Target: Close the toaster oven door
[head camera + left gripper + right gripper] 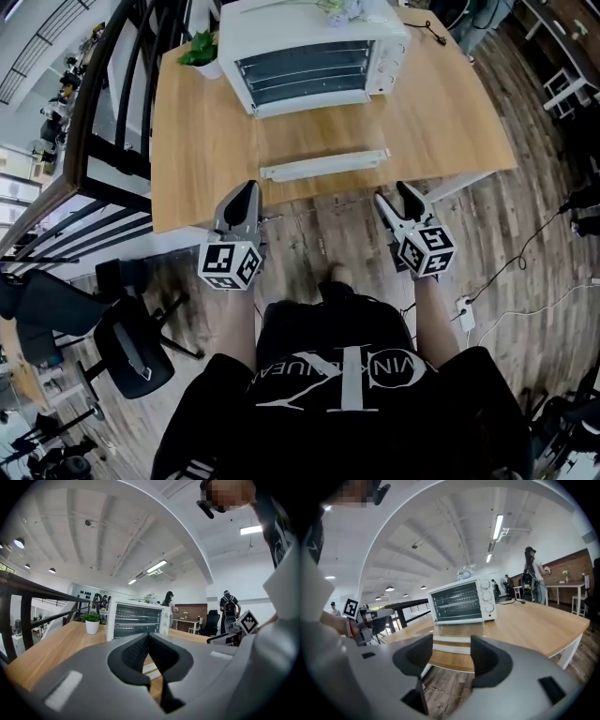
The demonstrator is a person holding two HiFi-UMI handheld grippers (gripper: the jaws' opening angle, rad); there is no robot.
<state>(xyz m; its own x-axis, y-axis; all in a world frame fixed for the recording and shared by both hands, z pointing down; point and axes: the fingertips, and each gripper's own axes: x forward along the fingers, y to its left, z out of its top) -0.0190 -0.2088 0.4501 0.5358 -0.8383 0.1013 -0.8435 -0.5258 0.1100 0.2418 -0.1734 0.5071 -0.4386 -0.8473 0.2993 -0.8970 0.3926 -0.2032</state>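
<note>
Both tools, the left tool [247, 187] and the right tool [393, 193], are held side by side at the near edge of the wooden bench [197, 159], pointing forward across it. The left tool is pinched narrow, its two pads meeting at the tips with nothing between them. The right tool stands wide, its jaws well apart and empty.

Ahead of the pair, roughly midway between them, the toaster oven door [314, 131] lies folded down flat. Its white handle [323, 166] is the part nearest the tips, yet apart from both tools. Along the right tool's own line of sight, that handle shows in the gap between the jaws, but beyond the tips.

Past the door stands the white toaster oven [314, 19], its mouth open and wire racks [302, 70] showing, with the knobs [384, 58] on the right tool's side. A potted plant [202, 52] sits ahead and to the left of the left tool, just beside the oven. Behind and left of the left tool, a black chair [131, 342] stands on the wood floor [506, 234].
</note>
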